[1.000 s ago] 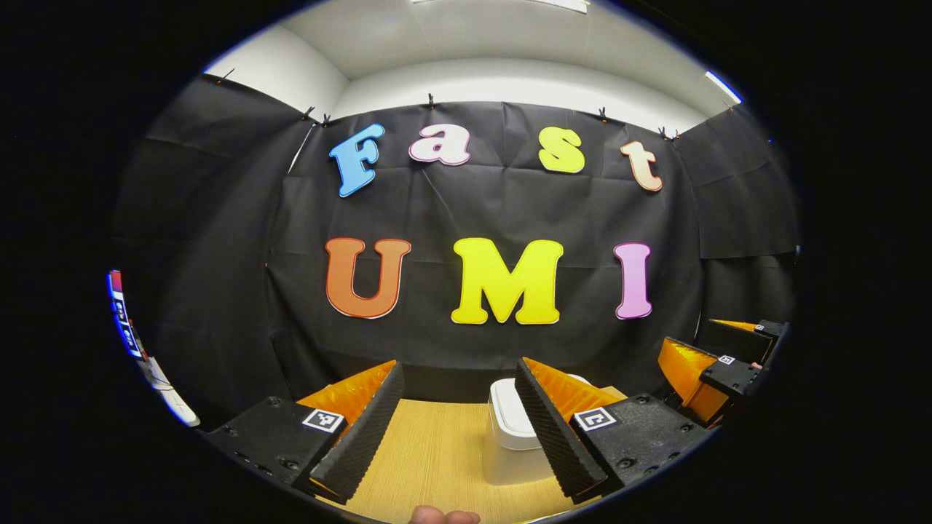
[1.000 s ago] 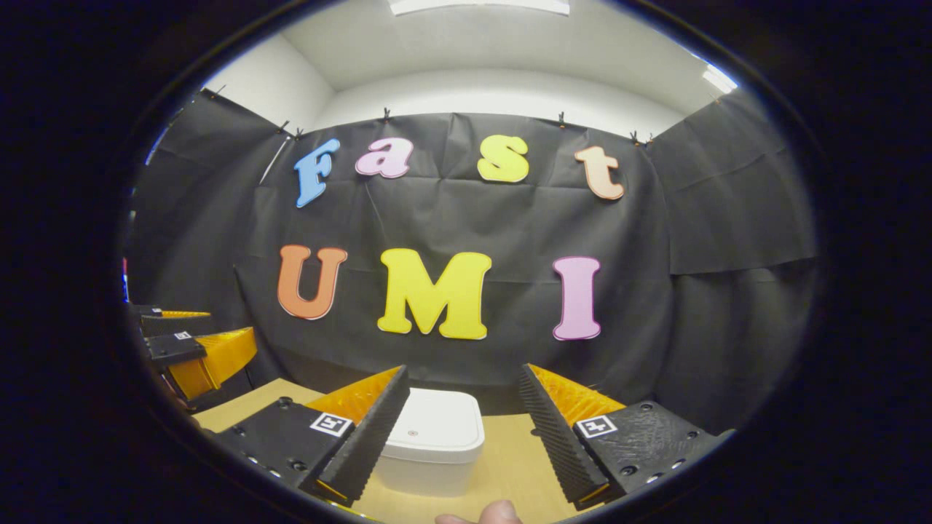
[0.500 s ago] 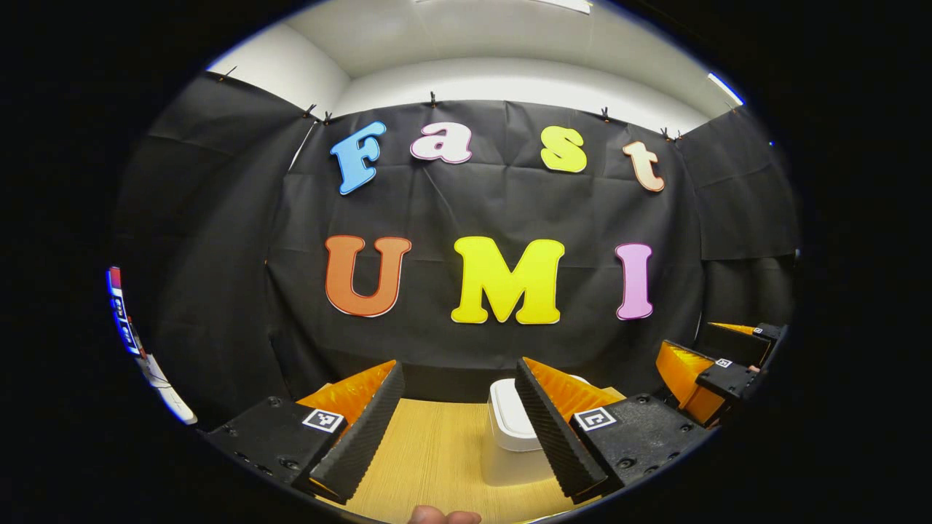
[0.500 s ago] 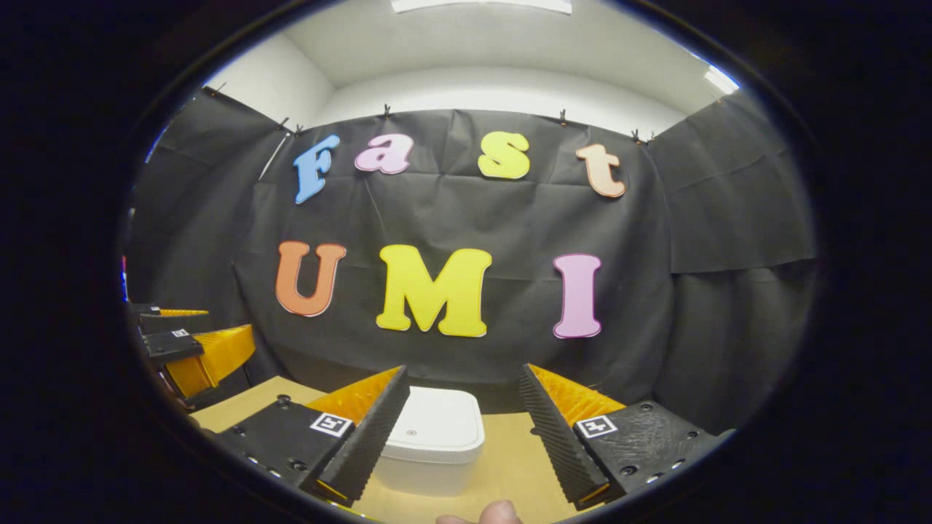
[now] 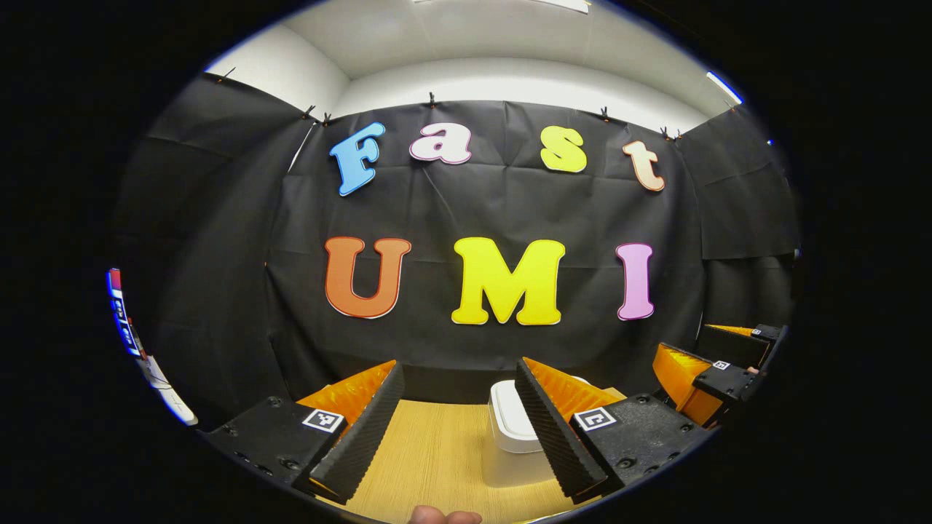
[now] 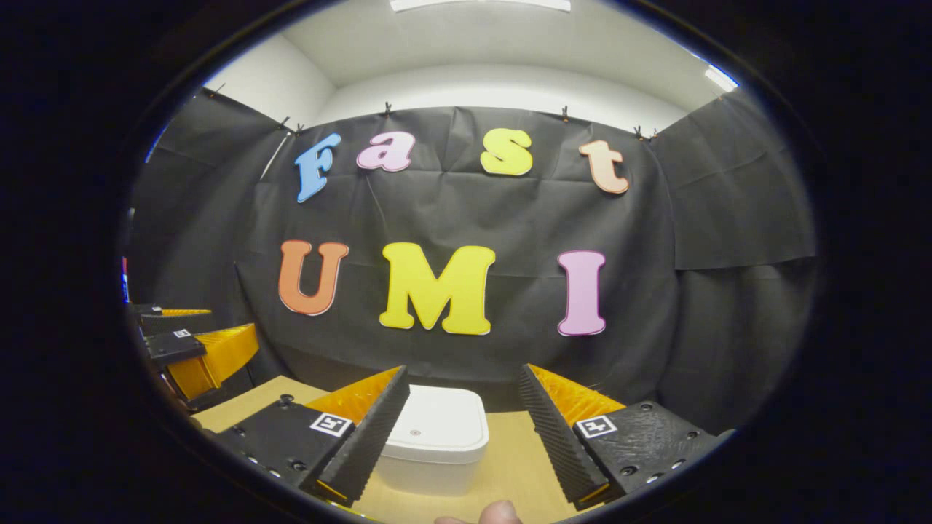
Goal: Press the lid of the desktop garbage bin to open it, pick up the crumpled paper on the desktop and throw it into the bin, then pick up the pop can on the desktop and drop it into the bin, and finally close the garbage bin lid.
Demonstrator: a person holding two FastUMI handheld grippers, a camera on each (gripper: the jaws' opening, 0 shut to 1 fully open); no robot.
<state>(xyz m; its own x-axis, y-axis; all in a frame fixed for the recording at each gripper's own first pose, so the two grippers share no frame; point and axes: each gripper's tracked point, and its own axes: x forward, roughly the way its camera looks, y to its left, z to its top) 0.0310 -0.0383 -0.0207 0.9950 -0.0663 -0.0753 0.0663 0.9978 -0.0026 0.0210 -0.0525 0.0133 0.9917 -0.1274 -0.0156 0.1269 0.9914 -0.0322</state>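
Black-draped booth, wooden desk (image 6: 510, 466): bin (image 6: 437, 447) lid-down, awaiting press; left tongs (image 5: 459, 422) and right tongs (image 6: 462, 429) released, empty, poised above.

Left gripper (image 5: 459, 429), right gripper (image 6: 459, 429): ribbed jaws, screwed mounts with square tags.

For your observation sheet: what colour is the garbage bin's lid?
White, plain. The lid shows best in the right gripper view, closed on the bin.

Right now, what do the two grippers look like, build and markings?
Both match: the left gripper and right gripper each have two wedge-shaped fingers with ribbed inner faces, on dark blocks with screw holes. Each block carries a small square black-and-white marker. A fingertip shows below.
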